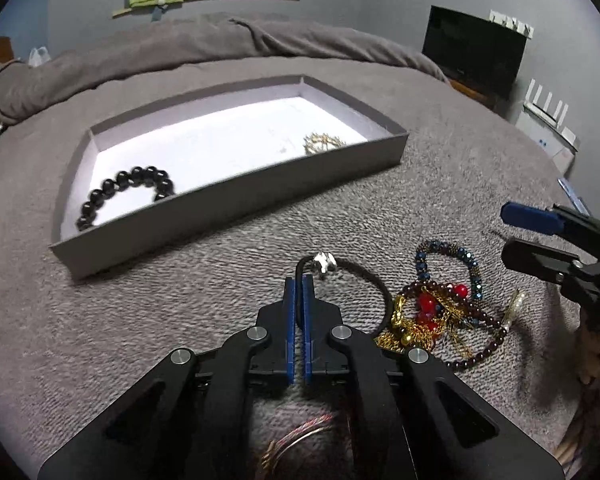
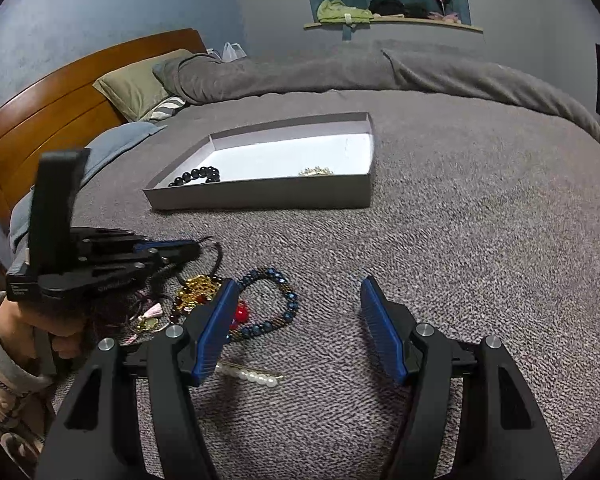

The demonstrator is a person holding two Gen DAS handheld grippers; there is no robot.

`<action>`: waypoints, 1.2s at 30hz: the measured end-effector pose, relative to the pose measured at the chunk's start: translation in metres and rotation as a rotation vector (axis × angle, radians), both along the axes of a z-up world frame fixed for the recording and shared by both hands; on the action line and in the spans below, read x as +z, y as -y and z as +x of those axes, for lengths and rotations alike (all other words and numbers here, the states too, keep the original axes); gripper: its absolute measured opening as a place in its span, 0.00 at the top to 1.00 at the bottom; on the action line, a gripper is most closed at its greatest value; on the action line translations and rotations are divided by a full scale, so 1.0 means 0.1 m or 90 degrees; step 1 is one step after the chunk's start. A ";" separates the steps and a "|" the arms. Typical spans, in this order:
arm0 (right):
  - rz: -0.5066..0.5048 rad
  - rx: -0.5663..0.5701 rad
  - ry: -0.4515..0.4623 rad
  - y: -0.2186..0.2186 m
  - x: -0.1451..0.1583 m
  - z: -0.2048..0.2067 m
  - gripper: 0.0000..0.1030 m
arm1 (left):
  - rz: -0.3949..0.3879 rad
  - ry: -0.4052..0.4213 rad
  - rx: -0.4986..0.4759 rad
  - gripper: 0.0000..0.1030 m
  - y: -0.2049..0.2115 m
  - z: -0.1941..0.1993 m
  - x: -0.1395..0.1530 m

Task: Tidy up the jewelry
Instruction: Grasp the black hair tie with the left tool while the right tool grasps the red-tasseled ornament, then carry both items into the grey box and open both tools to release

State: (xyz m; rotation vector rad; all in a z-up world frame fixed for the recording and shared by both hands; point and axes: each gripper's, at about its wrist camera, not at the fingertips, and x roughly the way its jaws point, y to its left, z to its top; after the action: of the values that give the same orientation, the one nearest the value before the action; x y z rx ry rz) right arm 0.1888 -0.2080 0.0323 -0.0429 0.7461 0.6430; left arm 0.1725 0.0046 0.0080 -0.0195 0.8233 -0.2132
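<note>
Black cord bracelet (image 1: pixel 364 280) with a silver charm (image 1: pixel 325 262) lies on the grey bed blanket (image 1: pixel 180 320), near edge, just left of the jewelry pile. Left hand-held gripper (image 1: pixel 299 284) is clenched on the cord just beside the charm, blue pads nearly together with the cord between them.

Pile to the right: blue beaded bracelet (image 1: pixel 452 268), dark red beaded bracelet (image 1: pixel 476 340), gold chain (image 1: pixel 404 334) tangled with red beads (image 1: pixel 428 304), all overlapping. Pearl hair clip (image 2: pixel 252 376) lies on the blanket at the pile's near-right edge. Bangles (image 1: pixel 300 440) are partly hidden under the left gripper body.

Right hand-held gripper (image 2: pixel 296 308) is released, jaws wide apart, holding nothing; its left finger sits in front of the blue bracelet, contact cannot be told.

Grey shallow box (image 1: pixel 236 196) sits farther up the bed, well apart from the pile. Inside: black bead bracelet (image 1: pixel 128 192) at its left end, gold piece (image 1: pixel 322 143) near the right end.
</note>
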 end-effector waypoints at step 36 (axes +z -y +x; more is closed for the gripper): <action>-0.034 0.123 0.056 -0.63 0.02 -0.34 0.99 | -0.017 0.054 0.028 0.96 -0.43 -0.36 0.27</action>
State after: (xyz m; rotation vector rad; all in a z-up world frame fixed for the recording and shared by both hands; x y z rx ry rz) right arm 0.1550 -0.1447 0.0339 -0.1923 0.6786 0.7994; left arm 0.1364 0.0480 0.0352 -0.0527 0.7356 -0.1819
